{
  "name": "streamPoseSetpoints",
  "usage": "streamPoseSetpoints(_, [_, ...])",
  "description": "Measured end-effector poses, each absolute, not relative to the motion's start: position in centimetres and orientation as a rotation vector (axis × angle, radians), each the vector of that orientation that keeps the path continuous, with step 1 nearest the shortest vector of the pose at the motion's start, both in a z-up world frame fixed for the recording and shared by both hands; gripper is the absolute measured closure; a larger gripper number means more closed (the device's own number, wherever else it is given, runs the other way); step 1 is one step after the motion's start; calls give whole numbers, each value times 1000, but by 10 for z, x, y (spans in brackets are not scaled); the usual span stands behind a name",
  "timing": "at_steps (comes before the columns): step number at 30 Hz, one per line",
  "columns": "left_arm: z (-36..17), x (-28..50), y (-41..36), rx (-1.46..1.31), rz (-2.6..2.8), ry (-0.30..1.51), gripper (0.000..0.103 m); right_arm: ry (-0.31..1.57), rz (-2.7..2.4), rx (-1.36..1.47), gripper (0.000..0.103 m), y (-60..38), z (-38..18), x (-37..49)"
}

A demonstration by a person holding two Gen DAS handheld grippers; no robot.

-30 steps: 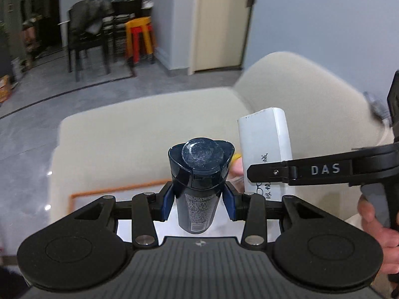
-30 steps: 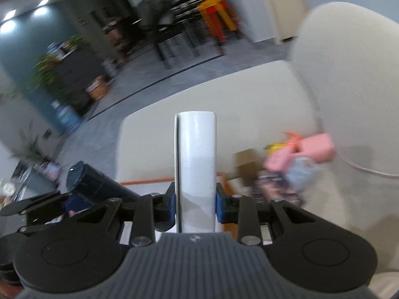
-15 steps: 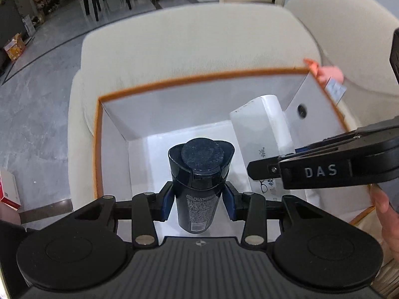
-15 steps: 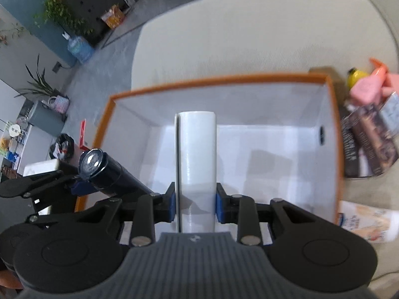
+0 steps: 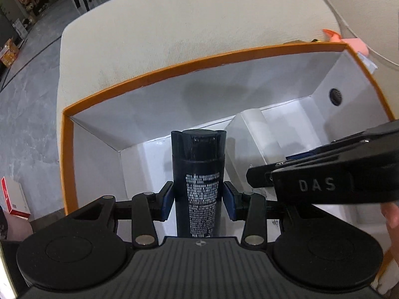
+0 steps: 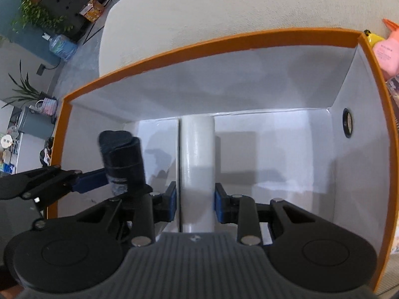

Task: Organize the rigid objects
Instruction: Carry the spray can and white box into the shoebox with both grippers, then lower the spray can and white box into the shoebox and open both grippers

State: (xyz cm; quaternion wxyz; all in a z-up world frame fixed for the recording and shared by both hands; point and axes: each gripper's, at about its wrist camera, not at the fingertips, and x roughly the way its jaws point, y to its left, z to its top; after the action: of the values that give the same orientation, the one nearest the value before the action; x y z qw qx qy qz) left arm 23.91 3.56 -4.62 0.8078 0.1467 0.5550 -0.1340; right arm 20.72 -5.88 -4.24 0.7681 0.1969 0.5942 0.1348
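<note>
My left gripper (image 5: 198, 200) is shut on a dark blue bottle (image 5: 198, 172) with fine white print, cap end pointing forward. My right gripper (image 6: 196, 202) is shut on a slim white box (image 6: 197, 164). Both held things hang inside an orange-rimmed box (image 5: 174, 68) with white inner walls, near its floor. In the left wrist view the white box (image 5: 254, 139) and the right gripper's black finger (image 5: 324, 174) show at the right. In the right wrist view the bottle (image 6: 122, 159) and the left gripper's blue pad show at the left.
The orange-rimmed box (image 6: 199, 42) rests on a cream sofa seat (image 5: 187, 25). Pink (image 6: 386, 52) and yellow (image 6: 374, 38) bottles and other packets lie past the box's right wall. A round hole (image 6: 347, 123) pierces that wall. Grey floor (image 5: 27, 99) lies left.
Both grippers have come down and tilted further downward, from above the sofa into the orange-rimmed box. The bottle and the white box stayed gripped.
</note>
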Motion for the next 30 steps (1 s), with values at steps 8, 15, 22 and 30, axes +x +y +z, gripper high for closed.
streamPoseSetpoints(8, [-62,249,44,313,-206,1241,56,1287,321,432,74,-52,-45,214])
streamPoseSetpoints(15, [-66,247,56,281,-171,1241,46,1292,319,456,74,-58,-48,211])
streamPoseSetpoints(22, [-19,229,71,250,-232,1136,42,1291,307,448,74,-52,-43,213])
streamPoseSetpoints(30, [40,204,107,196,-163,970,37,1314,301,479,74,-42,-45,217])
